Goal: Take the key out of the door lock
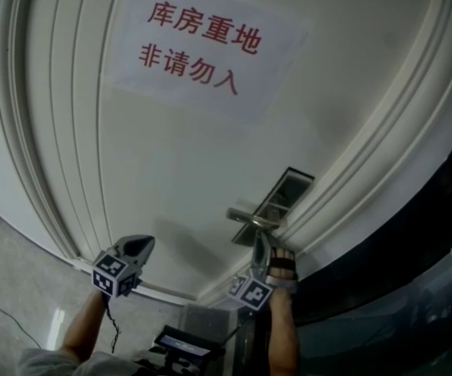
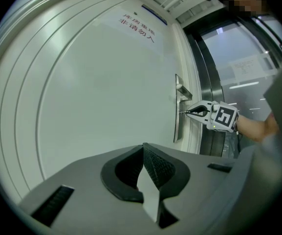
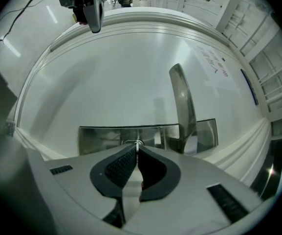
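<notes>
My right gripper is clamped on the key, which sits in the lock on the steel plate, just below the handle. The plate hugs the door edge. My left gripper has its jaws together and empty, well apart, facing bare panel.

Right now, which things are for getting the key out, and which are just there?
For the job: key, lock plate, right gripper shut on the key.
Just there: door handle, paper sign, left gripper.
</notes>
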